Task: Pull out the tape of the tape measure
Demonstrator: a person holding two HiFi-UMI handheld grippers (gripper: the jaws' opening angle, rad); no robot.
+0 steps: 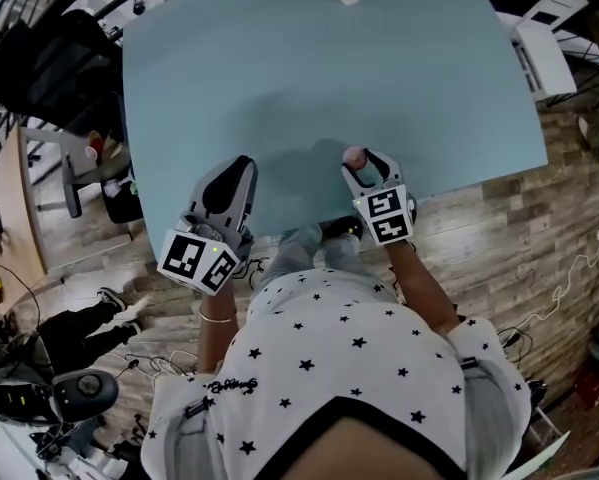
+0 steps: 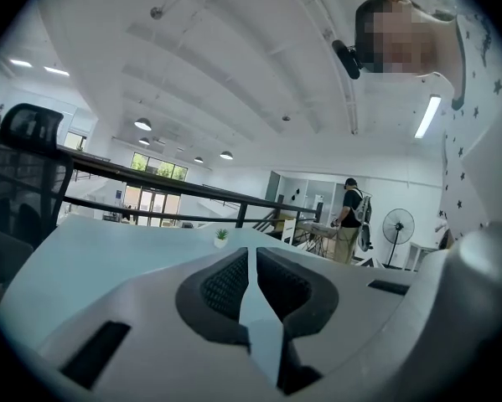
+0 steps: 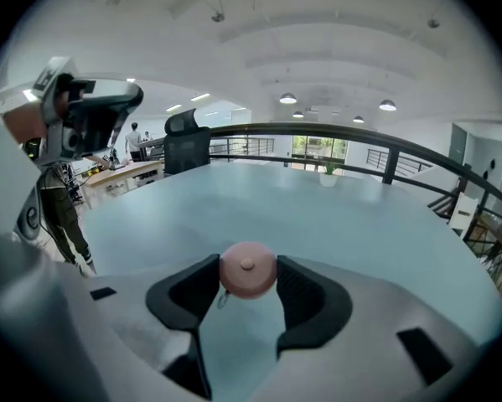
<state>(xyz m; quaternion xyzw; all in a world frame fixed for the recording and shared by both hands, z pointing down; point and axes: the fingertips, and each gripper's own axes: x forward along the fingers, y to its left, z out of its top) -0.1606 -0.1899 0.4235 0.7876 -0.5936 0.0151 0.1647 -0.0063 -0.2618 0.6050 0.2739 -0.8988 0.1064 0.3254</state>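
I'm looking into an open-plan office on an upper level, broad pale-blue meeting table (image 1: 309, 78), black mesh office chair (image 3: 188, 132), dark railing (image 2: 185, 188) at the edge, round ceiling lamps (image 3: 288, 99), pedestal fan (image 2: 399, 224), far desks (image 3: 125, 170), plank floor (image 1: 519, 228) with cables (image 1: 559, 288).

Bright, even indoor light falls from round ceiling lamps (image 3: 288, 99) and a strip light (image 2: 427, 116) — no harsh glare. Shadows on the pale blue bench (image 1: 309, 58) are soft and diffuse near its front edge. Both gripper views bow strongly at the edges, with dark vignetted corners — the close-up fingers (image 2: 225, 287) look slightly soft.
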